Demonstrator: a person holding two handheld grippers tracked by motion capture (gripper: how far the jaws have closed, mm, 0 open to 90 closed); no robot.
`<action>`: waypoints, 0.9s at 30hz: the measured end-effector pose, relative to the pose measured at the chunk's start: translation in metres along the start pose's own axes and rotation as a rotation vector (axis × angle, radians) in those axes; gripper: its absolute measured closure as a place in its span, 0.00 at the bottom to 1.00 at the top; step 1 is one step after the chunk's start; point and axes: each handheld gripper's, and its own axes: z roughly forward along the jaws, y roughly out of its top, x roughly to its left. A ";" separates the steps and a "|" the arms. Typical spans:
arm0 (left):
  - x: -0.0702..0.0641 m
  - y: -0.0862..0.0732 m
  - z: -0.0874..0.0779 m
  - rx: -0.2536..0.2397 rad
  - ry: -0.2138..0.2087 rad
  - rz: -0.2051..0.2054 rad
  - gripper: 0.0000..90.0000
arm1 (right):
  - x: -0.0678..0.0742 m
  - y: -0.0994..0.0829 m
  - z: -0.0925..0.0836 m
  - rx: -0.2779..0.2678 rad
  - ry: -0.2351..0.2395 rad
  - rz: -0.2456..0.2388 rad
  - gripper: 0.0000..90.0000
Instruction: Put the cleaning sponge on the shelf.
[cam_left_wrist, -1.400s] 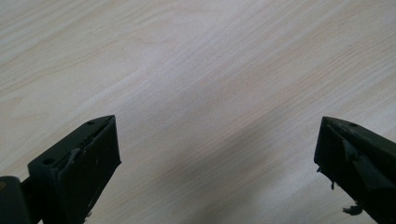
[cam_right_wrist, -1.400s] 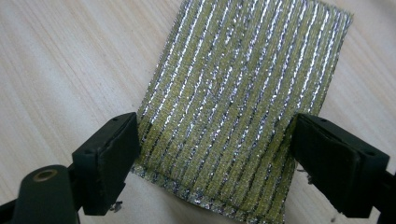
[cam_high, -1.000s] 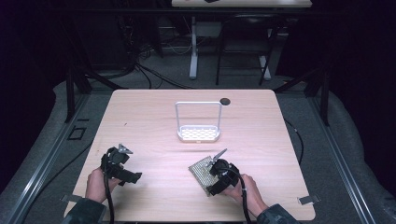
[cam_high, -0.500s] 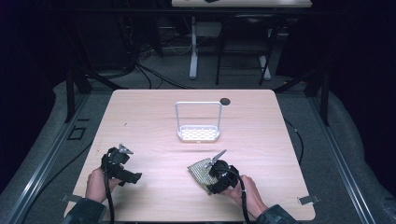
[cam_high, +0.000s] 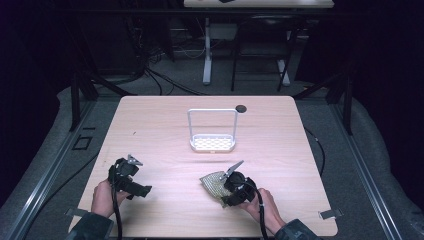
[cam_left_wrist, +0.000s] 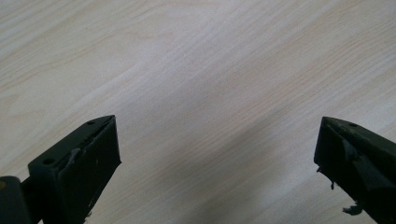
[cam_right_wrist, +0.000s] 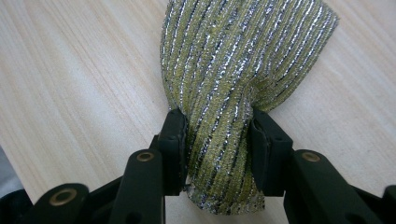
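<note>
Right tongs (cam_right_wrist: 217, 140): clenched on the glittery scrubber cloth (cam_right_wrist: 233, 70), bunching it
Left tongs (cam_left_wrist: 217, 154): released, well left of the cloth
Tip: probably lift slowly toward the white rack (cam_high: 212, 131) beyond the cloth

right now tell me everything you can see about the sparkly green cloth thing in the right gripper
The scrubbing cloth is a soft pad knitted in ribbed rows of olive-yellow yarn and glinting silver thread. The right gripper is shut on its near part, bunching it into a narrow waist, and its far part fans out wide over the pale wooden table. A short stub pokes out behind the jaws. In the high view it sits at the table's near right, in front of the white wire rack.
</note>
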 end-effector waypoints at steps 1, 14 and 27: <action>0.000 0.000 0.000 -0.005 -0.001 -0.002 0.00 | 0.000 0.000 -0.001 -0.009 -0.005 -0.004 0.68; 0.000 0.000 0.000 -0.004 -0.003 -0.001 0.00 | -0.002 0.001 -0.016 -0.081 -0.025 0.005 0.68; -0.001 0.001 0.002 0.003 -0.002 0.002 0.00 | -0.007 0.005 -0.021 -0.107 -0.062 -0.004 0.66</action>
